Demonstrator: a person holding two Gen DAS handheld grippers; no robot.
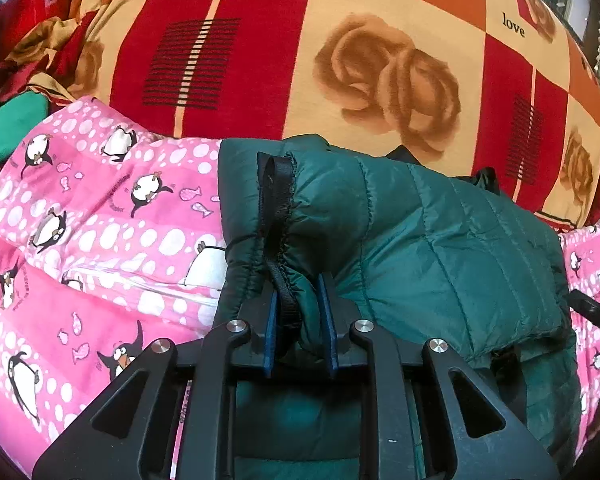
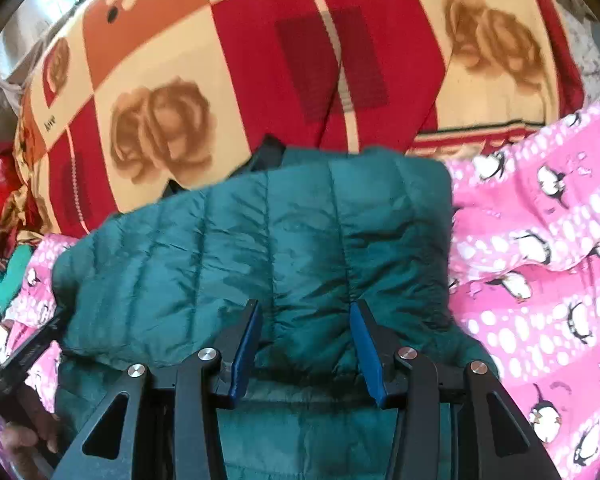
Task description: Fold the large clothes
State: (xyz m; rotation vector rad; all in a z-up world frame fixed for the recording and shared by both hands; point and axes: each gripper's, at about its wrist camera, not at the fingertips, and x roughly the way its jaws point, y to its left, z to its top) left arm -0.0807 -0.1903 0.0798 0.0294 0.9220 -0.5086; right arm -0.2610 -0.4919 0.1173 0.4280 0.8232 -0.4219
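Left wrist view: looking forward and steeply down along the left hand-held gripper (image 1: 300,312), sitting very near the green quilted jacket (image 1: 440,248).
Right wrist view: looking down likewise from the jacket's other side, over the right hand-held gripper (image 2: 305,344).
Shared ground: both are taking in the jacket, the pink penguin bedding (image 1: 100,220) and the rose-patterned blanket (image 1: 380,60).

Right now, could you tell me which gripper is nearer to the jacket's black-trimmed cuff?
Left. The left gripper is clamped on the black-trimmed cuff; the right gripper hangs open above the quilted body of the green jacket, away from it.
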